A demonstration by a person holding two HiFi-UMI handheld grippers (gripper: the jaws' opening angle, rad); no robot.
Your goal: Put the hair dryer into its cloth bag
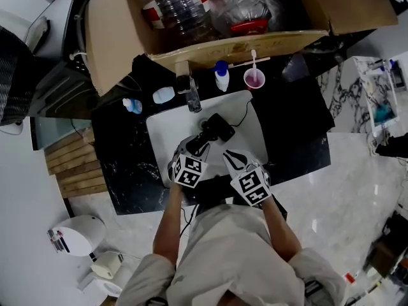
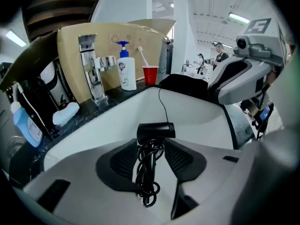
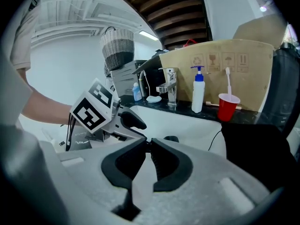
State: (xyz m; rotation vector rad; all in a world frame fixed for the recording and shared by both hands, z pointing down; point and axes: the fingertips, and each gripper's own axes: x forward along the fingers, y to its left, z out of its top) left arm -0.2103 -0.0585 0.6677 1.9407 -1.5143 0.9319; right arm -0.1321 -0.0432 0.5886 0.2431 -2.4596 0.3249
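White sink (image 1: 167, 129) in a dark counter holds the black dryer (image 2: 156, 130), lying flat with its cord coiled round the handle, which lines up between the parted jaws of the left gripper (image 1: 199, 145), while the right gripper (image 3: 147, 143) beside it is closed and empty.

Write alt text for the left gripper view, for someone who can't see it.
The left gripper, jaws apart, points at a black hair dryer with its cord bundled, lying in a white sink basin. Behind stand a chrome tap, a white pump bottle and a red plastic cup.
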